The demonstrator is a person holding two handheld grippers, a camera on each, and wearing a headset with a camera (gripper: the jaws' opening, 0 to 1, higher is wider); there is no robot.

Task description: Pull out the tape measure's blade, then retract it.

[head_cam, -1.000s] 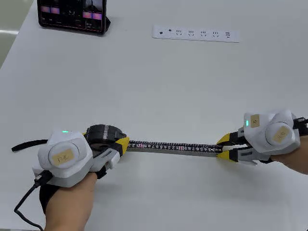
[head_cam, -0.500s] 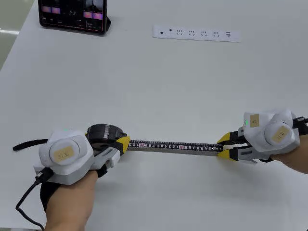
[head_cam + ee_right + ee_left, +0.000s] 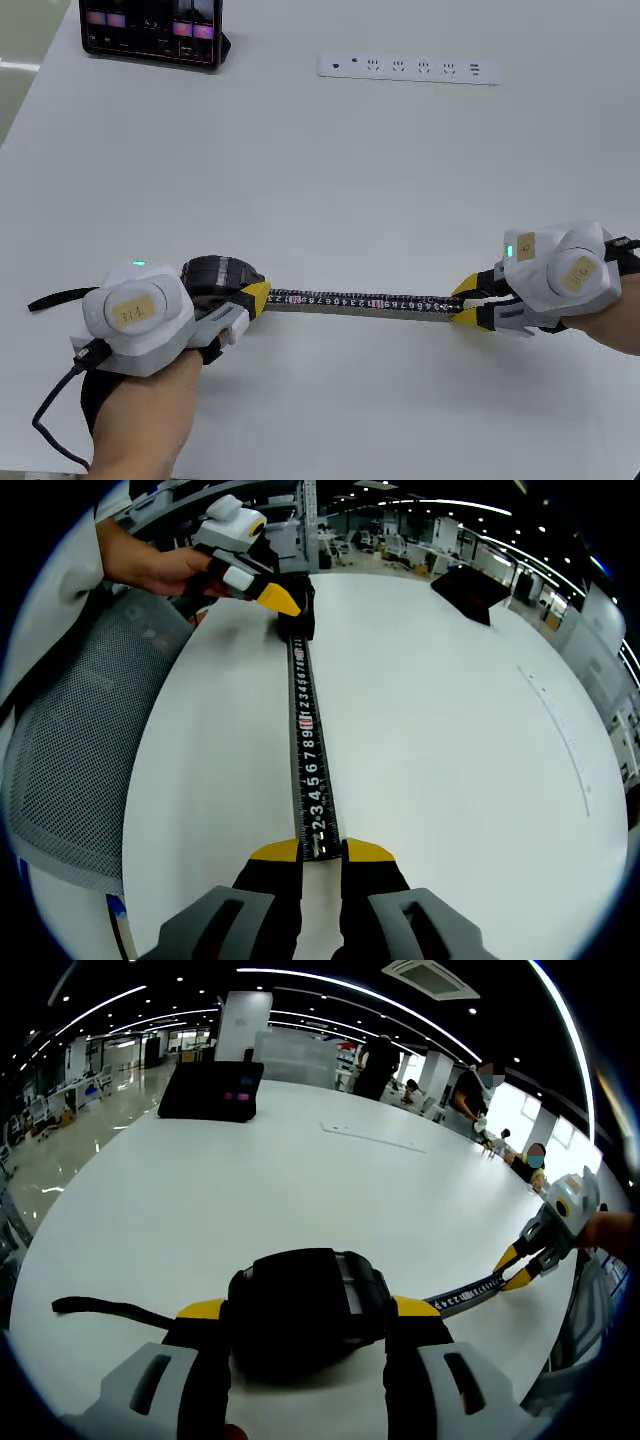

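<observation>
Finding: the tape measure case [image 3: 215, 278] sits on the white table [image 3: 320, 180] at about 8 o'clock in the head view. My left gripper [image 3: 308, 1312] is closed around it, one jaw against each side. The blade [image 3: 308, 740] runs out flat over the table toward 3 o'clock. My right gripper [image 3: 322, 852] is nearly shut, pinching the blade's tip end between its yellow pads.

Assessment: a good run of blade is out. I judge the step in hand to be the end of the pull or the start of the return — I cannot tell which.

Recommended handling:
- Keep the left clamp firm and the case flat on the table.
- Keep the right gripper in line with the case mouth, so the blade neither twists nor kinks.
- On the return, walk the tip back toward 9 o'clock under grip. Letting go would probably make it whip.

Count: one tape measure with one blade, one black wrist strap [image 3: 55, 298] trailing at 9 o'clock, two grippers, one power strip [image 3: 408, 69] at 12 o'clock, one dark tablet [image 3: 150, 25] at 11 o'clock.
</observation>
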